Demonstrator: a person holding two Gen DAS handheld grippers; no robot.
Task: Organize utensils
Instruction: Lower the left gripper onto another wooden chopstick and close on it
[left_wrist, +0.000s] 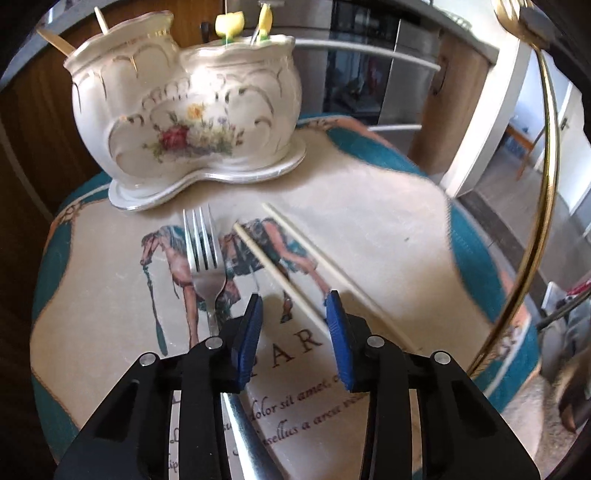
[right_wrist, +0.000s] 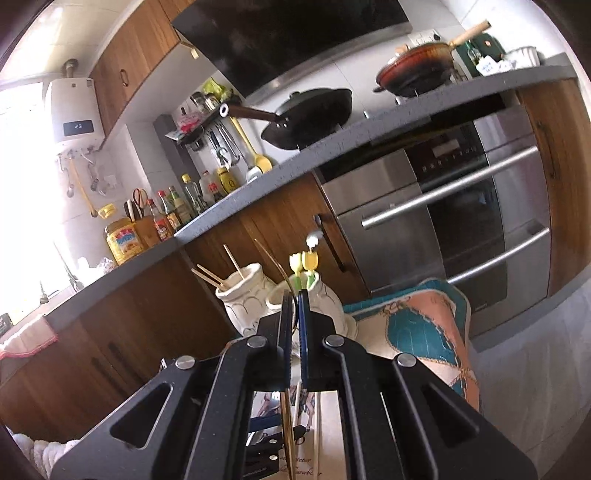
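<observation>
Left wrist view: left gripper (left_wrist: 294, 301) wide, empty, above silver metal fork (left_wrist: 202, 243) and two pale chopsticks (left_wrist: 280, 277) | glossy floral ceramic two-pot holder (left_wrist: 184, 122) ahead | right wrist view only: right gripper (right_wrist: 294, 299) clamps thin gold-coloured handle (right_wrist: 286, 417), holder (right_wrist: 243, 291) just ahead.

Printed cushion (left_wrist: 369, 206) carries a ceramic holder (left_wrist: 192, 110); fork (left_wrist: 203, 251); two chopsticks (left_wrist: 280, 280)

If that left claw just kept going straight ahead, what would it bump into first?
Probably the nearer chopstick, which lies slanted across the gap between the open left gripper fingers. Past it stands the ceramic holder. The fork lies just left of that line; depth is uncertain.
</observation>
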